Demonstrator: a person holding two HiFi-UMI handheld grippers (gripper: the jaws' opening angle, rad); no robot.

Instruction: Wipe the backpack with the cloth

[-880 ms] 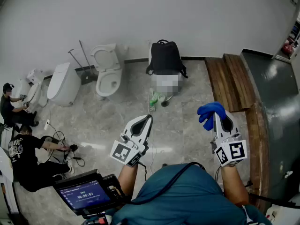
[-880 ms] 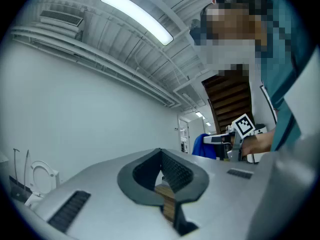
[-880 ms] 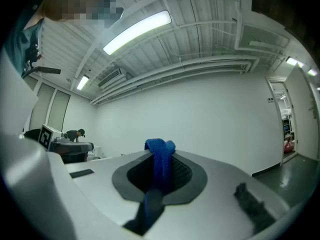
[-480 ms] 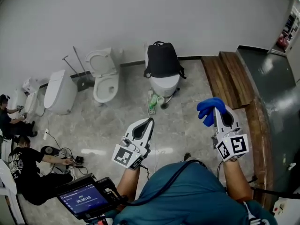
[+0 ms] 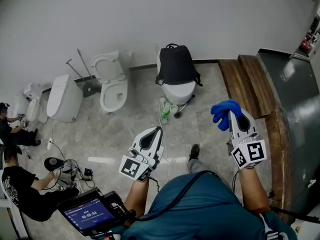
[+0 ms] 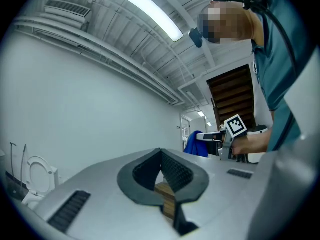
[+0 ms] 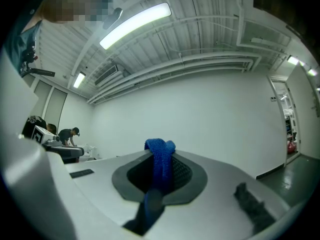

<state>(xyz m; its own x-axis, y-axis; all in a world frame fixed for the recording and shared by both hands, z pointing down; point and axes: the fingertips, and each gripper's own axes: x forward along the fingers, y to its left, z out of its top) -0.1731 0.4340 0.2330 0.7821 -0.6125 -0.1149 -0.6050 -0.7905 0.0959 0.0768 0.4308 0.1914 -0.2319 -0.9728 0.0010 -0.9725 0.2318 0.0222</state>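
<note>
The black backpack stands upright on a white toilet by the far wall, well apart from both grippers. The right gripper is clamped on the blue cloth, held raised, likely ready for wiping. The left gripper has its jaws together on nothing, probably free to steady the bag.

Ahead of you, an open toilet and a lidded one stand on the marble floor against a white wall. A green bottle sits just beside a third toilet. Wooden planks run along your right, and a person crouches by cables at your left.
</note>
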